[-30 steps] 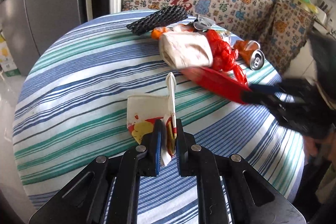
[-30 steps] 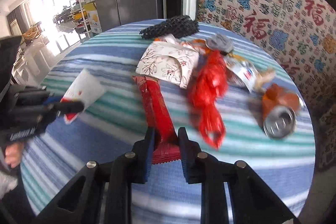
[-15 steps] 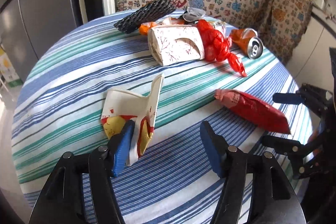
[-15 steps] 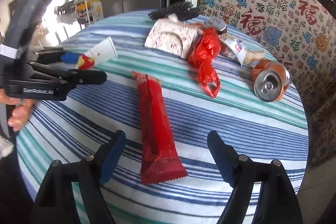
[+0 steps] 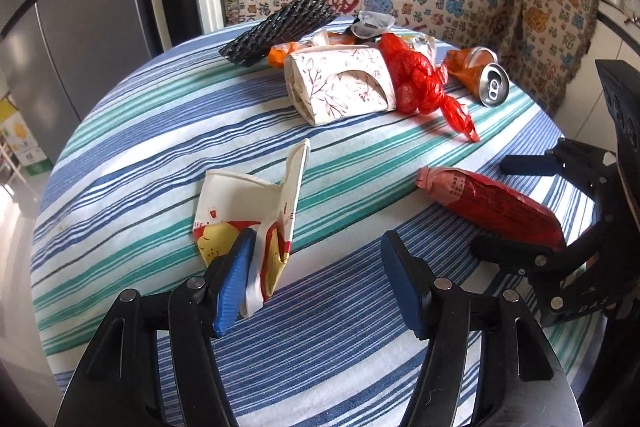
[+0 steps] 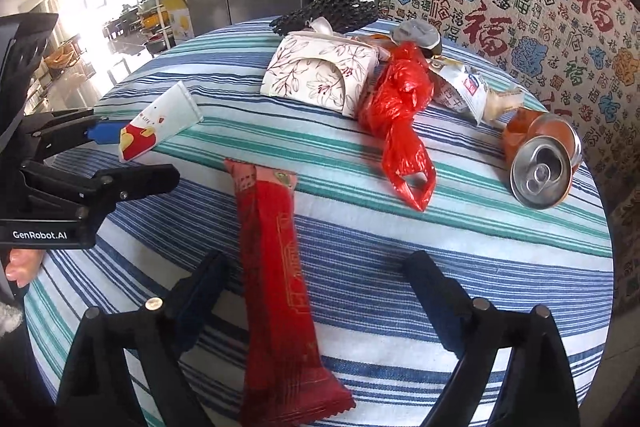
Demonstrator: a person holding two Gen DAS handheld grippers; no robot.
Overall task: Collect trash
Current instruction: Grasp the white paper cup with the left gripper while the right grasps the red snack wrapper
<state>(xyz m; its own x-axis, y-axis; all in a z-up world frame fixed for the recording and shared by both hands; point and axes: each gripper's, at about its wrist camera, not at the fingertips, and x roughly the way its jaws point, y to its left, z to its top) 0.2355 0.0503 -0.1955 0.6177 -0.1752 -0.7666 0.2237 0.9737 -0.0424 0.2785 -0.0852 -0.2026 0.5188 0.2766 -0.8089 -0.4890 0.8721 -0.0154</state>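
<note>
Striped tablecloth (image 5: 132,131) fills the left wrist view, with patterned fabric draped behind the table. Left gripper (image 5: 316,273) is angled down at the cloth, jaws spread and nothing clamped; the flattened paper cup (image 5: 256,203) lies on the cloth, its crumpled lower edge touching the inner face of the left-hand finger. That cup looks light and limp, likely to fold, so pinch it across the doubled crease. Further right lies the red wrapper (image 5: 492,203), with the right gripper's fingers either side of its near end. At the far edge sit a floral tissue pack (image 5: 340,87), a red plastic bag (image 5: 420,83) and a crushed can (image 5: 484,79).

Over to the right wrist view: right gripper (image 6: 316,291) tilts steeply down, jaws just been opening and now wide, with the red wrapper lying loose between them, untouched by either pad. It reads as slick, crinkly film, nearly weightless; take it across its width near the sealed end. The left gripper reaches in from the left edge beside the cup.
</note>
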